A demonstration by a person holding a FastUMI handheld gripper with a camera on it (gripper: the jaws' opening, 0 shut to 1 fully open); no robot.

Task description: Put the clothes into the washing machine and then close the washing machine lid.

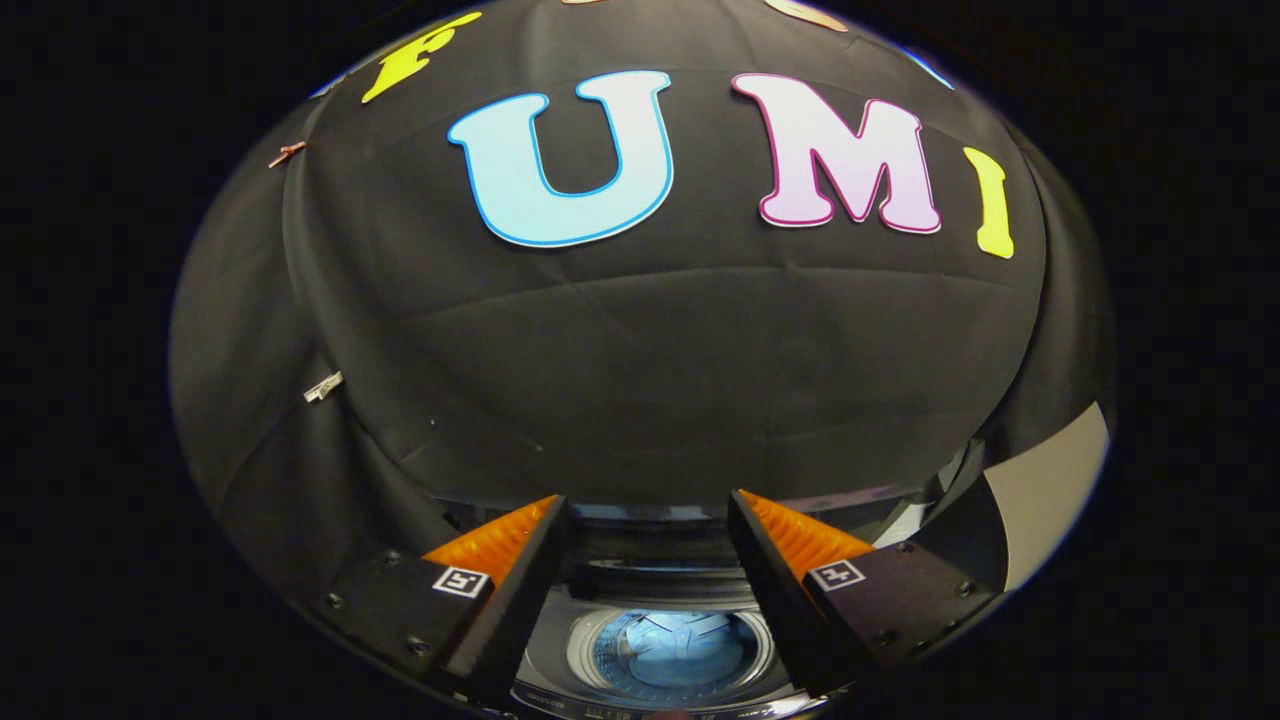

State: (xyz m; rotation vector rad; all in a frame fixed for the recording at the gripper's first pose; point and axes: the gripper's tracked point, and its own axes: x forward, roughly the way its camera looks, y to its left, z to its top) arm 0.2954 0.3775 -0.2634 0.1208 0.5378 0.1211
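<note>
washing machine (668,650) under splayed hand-held gripper (648,520)

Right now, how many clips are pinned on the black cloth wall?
2. One clip sits high on the cloth wall, far beyond the gripper. The other clip is lower on the same side. Cloth folds may hide more. The jaws stand open above the washing machine.

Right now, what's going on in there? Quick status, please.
Gripper open, holding nothing. Washing machine below between the fingers, drum visible, looks open. No clothes seen. Nothing between fingers and opening.
</note>
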